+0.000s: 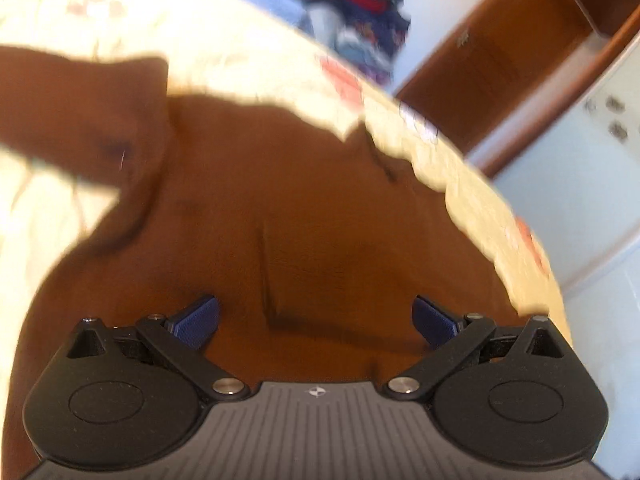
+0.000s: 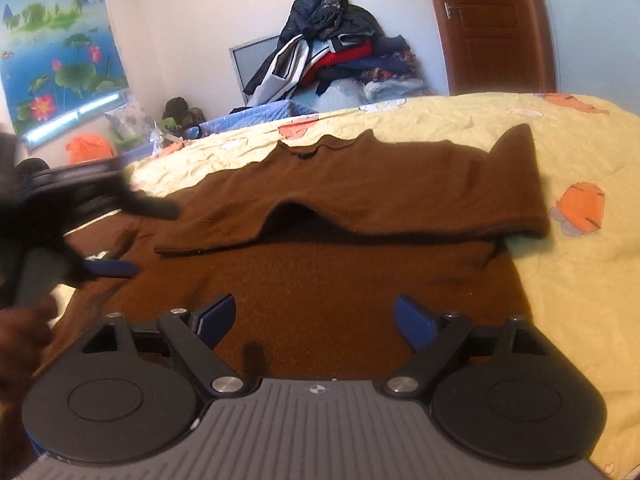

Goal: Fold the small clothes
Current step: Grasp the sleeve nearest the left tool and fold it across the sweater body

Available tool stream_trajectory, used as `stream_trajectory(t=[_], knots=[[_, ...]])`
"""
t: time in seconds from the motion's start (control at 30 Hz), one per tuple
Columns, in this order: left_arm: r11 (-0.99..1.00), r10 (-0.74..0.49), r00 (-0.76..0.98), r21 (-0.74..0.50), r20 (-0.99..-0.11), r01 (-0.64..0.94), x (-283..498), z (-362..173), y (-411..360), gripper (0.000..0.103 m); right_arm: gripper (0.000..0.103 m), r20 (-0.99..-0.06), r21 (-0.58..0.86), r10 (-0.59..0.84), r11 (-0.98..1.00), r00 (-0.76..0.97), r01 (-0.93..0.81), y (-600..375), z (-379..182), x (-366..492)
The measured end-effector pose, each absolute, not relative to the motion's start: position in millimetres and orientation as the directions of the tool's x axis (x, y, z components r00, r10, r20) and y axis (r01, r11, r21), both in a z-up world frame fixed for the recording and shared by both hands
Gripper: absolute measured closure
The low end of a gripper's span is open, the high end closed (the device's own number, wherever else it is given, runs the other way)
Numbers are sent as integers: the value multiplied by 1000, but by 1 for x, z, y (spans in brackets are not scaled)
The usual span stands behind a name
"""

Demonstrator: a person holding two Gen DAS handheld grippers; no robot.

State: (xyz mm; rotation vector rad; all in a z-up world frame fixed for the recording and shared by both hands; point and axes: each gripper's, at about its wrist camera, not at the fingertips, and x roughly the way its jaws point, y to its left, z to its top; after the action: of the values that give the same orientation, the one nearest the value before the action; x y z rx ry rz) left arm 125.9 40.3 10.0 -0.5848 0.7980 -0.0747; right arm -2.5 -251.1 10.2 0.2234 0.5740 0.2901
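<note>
Sweater (image 2: 360, 280), brown knit, lies spread flat on the bed, over the yellow bedspread (image 2: 560, 184) with its orange cartoon print. From my right wrist view its neckline faces the far side, and one sleeve (image 2: 360, 204) is folded across the chest, the cuff end reaching toward the sweater's left edge in that view. Behind the bed I see a heap of dark, red and blue clothes (image 2: 340, 48) against the wall, a wooden door (image 2: 488, 20) to its right, and a lotus-pond picture (image 2: 60, 52) at far left. My left wrist view is smeared by motion blur; it shows the same sweater (image 1: 300, 220) filling the centre, a sleeve (image 1: 80, 120) off to the left. Right gripper (image 2: 316, 320) hangs low over the sweater's lower body, jaws spread wide, nothing between the blue pads, no fabric pinched. Left gripper (image 1: 316, 320) likewise stands wide open over the cloth and holds nothing; in the right wrist view it appears blurred at the left edge (image 2: 100, 240), over the sweater's side, with a hand (image 2: 24, 328) below it.
</note>
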Motion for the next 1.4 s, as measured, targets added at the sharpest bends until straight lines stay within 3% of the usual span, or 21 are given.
stream_trajectory(t=[0.03,0.07,0.1,0.17,0.23,0.43,0.63,0.83,0.93,0.97,1.03,1.07,1.13,1.3,1.33,1.4], knots=[[843,-271,695,-512,-666,-162,134,10,38,3,14,-498,296,335,933,800,-207,-253,10,-3],[855,-256,694,-493,-673,-162,140,11,34,18,14,-497,305,341,930,798,-207,-255,9,-2],[876,-233,690,-457,-685,-158,145,12,28,59,12,-496,317,348,925,795,-207,-257,9,-3],[926,-158,660,-342,-735,-160,159,13,18,98,11,-493,339,361,918,791,-208,-261,9,-4],[952,-104,673,-270,-732,-147,167,19,14,98,9,-491,349,370,913,788,-211,-262,9,-3],[981,118,807,-59,-579,-186,157,61,40,98,7,-484,369,384,904,787,-214,-264,8,-2],[958,254,726,63,-639,-279,155,30,81,98,3,-486,373,394,901,780,-222,-263,8,1],[958,286,710,169,-644,-232,154,9,63,98,2,-494,361,390,905,778,-225,-261,9,0],[952,303,734,161,-608,-260,131,38,67,87,6,-494,348,384,909,780,-228,-265,18,1],[956,290,775,130,-561,-263,117,51,69,77,6,-480,345,378,911,792,-225,-270,25,3],[970,228,863,34,-451,-239,94,74,73,31,4,-431,355,366,909,825,-218,-282,46,13],[978,187,894,-8,-408,-208,88,78,70,0,4,-418,353,350,913,838,-205,-286,55,26],[991,105,909,-31,-404,-128,93,76,59,0,2,-439,315,309,932,844,-177,-284,67,62],[996,11,795,-66,-606,-64,142,32,35,4,7,-670,127,185,983,719,-134,-259,34,156],[992,3,760,-93,-650,-83,151,21,40,4,4,-701,87,156,987,696,-134,-256,24,163],[992,3,759,-92,-651,-83,154,6,47,4,0,-664,11,146,982,734,-186,-252,15,156]])
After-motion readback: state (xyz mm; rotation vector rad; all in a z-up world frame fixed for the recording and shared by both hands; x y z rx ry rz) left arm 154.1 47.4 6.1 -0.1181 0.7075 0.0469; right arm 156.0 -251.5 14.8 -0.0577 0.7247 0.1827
